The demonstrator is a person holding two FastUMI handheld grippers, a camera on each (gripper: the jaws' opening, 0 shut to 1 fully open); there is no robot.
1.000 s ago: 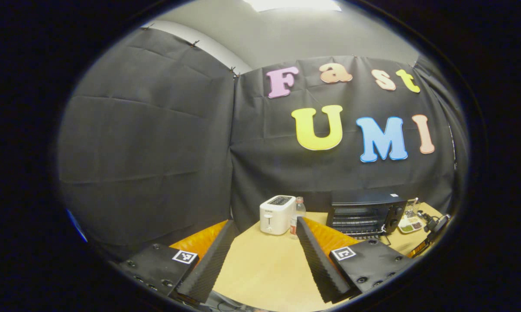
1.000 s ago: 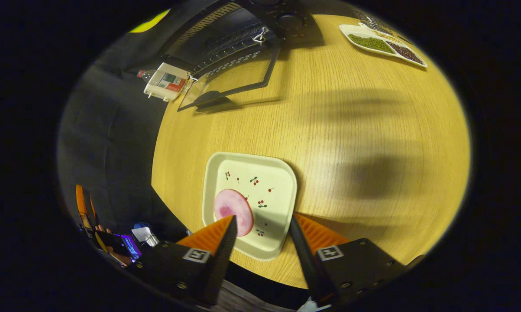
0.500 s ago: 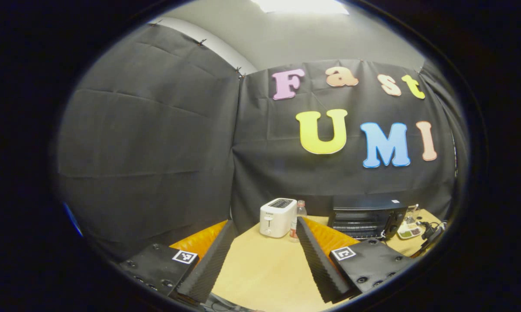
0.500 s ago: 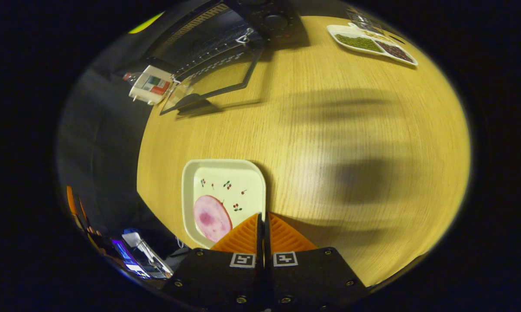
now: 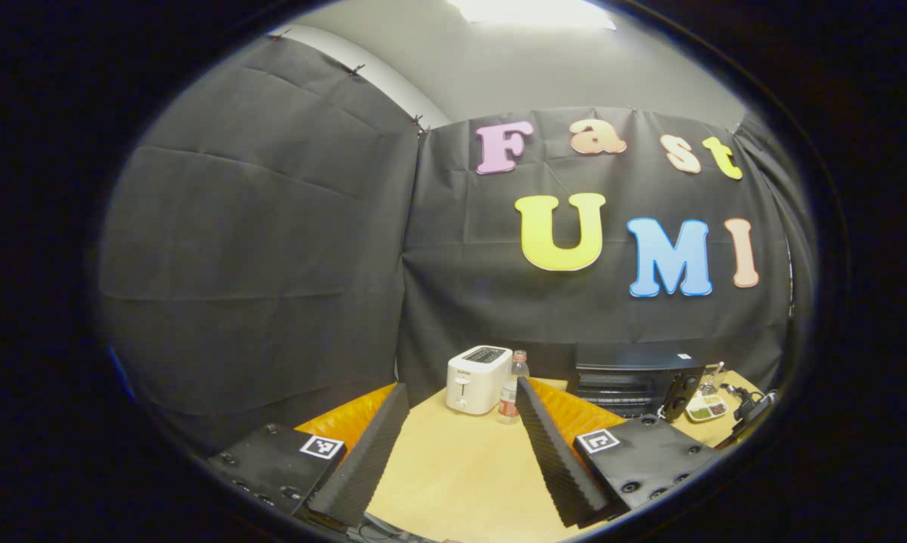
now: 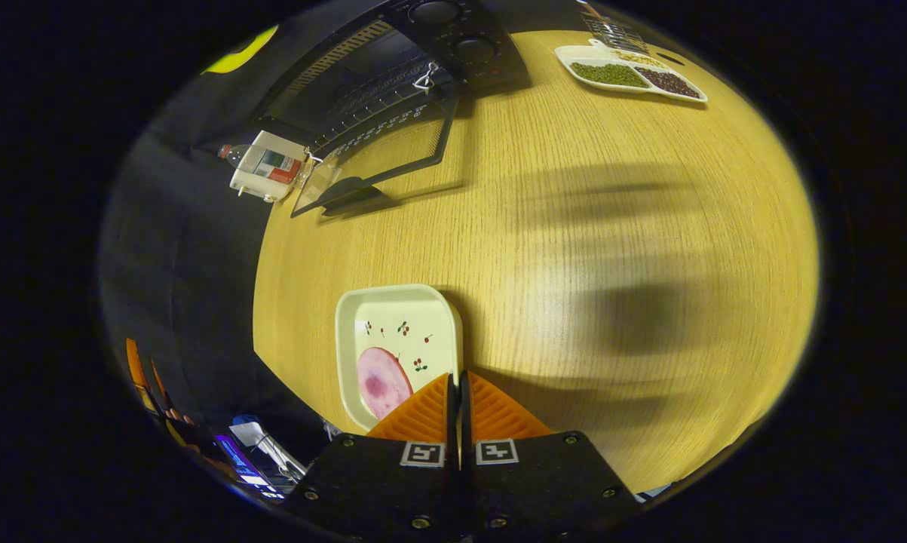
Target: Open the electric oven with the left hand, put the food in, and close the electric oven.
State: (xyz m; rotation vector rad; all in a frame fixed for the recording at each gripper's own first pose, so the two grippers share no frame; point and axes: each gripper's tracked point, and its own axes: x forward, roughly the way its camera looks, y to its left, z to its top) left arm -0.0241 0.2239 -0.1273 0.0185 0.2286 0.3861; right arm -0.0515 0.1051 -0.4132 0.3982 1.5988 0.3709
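Observation:
The black electric oven (image 6: 393, 60) stands at the table's far side with its glass door (image 6: 378, 162) folded down flat and the racks showing. In the left gripper view the oven (image 5: 634, 373) sits to the right. A cream square plate (image 6: 393, 332) with small cherry prints holds a round pink slice of ham (image 6: 381, 381) near the table's front edge. My right gripper (image 6: 457, 375) is shut on the plate's right rim. My left gripper (image 5: 462, 386) is held open above the table, well back from the oven, with nothing between its fingers.
A white toaster (image 5: 477, 368) and a small bottle (image 5: 510, 385) stand left of the oven. A divided dish of beans (image 6: 630, 72) lies to the oven's right. Bare wooden tabletop (image 6: 611, 226) stretches between the plate and the oven door.
My right gripper went from open around the plate to shut on its right rim. The left gripper drew back slightly, so the oven looks smaller.

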